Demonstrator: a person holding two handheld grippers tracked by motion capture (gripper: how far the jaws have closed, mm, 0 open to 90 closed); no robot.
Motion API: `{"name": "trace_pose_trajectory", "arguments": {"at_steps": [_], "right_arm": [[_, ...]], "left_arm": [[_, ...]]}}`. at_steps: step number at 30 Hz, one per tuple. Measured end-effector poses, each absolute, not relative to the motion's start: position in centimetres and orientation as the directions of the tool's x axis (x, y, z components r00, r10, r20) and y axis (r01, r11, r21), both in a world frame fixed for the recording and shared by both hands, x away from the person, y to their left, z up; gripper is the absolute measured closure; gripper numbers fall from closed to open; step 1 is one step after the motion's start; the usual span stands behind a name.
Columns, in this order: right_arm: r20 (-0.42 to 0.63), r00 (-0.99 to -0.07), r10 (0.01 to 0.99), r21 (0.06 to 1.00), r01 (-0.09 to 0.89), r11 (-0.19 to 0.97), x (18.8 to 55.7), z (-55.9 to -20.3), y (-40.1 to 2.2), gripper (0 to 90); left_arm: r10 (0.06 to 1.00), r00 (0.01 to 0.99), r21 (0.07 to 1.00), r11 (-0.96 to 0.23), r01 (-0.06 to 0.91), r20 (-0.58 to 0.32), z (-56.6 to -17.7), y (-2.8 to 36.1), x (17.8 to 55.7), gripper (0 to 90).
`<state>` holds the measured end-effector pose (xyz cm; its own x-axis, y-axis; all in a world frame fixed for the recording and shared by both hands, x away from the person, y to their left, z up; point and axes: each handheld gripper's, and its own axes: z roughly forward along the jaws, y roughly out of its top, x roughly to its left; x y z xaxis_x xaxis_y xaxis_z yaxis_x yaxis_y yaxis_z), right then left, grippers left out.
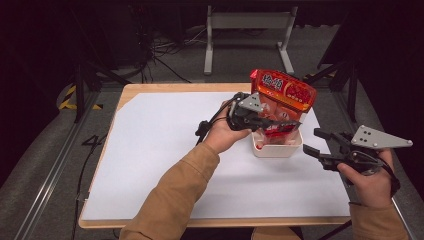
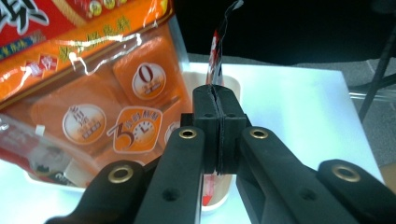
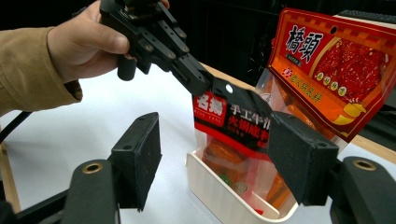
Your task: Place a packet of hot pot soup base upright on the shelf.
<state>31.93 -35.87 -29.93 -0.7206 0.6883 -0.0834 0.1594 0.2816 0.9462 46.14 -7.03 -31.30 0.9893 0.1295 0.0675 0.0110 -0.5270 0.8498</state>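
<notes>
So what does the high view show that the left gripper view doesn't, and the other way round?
High view: the whole white-covered table, both sleeved forearms, the right gripper open and apart from the white tub, and the metal frame on the floor beyond.

Left gripper view: the left gripper up close, its pads pressed flat on the top edge of the black-and-red pouch, and the round printed badges low on the orange bag.

Both: the orange bag standing in the tub, the tub on the white sheet, and the left gripper at the packets.
</notes>
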Motion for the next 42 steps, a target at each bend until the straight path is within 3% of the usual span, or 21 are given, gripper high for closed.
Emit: {"name": "trace_pose_trajectory", "arguments": {"at_steps": [4, 8, 14, 27, 42], "right_arm": [[-0.082, -0.72, 0.689, 0.946, 0.161, 0.281, 32.0, -30.0, -35.9, 35.1], [-0.082, -0.721, 0.688, 0.946, 0.16, 0.281, 32.0, -30.0, -35.9, 35.1], [-0.084, -0.722, 0.687, 0.945, 0.161, 0.285, 32.1, -30.0, -35.8, 35.1], [-0.077, -0.719, 0.691, 0.944, 0.171, 0.283, 32.4, -30.2, -35.6, 34.7], [-0.072, -0.718, 0.693, 0.94, 0.184, 0.288, 33.3, -30.7, -35.3, 34.6]], "left_arm": [[0.138, 0.989, 0.849, -0.527, 0.024, 0.057, -31.8, -7.1, 46.3, 87.3], [0.161, 0.985, 0.861, -0.508, 0.024, 0.067, -31.7, -7.1, 46.2, 64.8], [0.17, 0.984, 0.87, -0.491, 0.036, 0.055, -31.6, -7.0, 45.9, 54.6], [0.219, 0.976, 0.885, -0.453, 0.104, -0.002, -30.8, -5.3, 45.4, 44.2], [0.326, 0.945, 0.918, -0.373, 0.134, -0.006, -29.4, 1.0, 43.2, 41.0]]}}
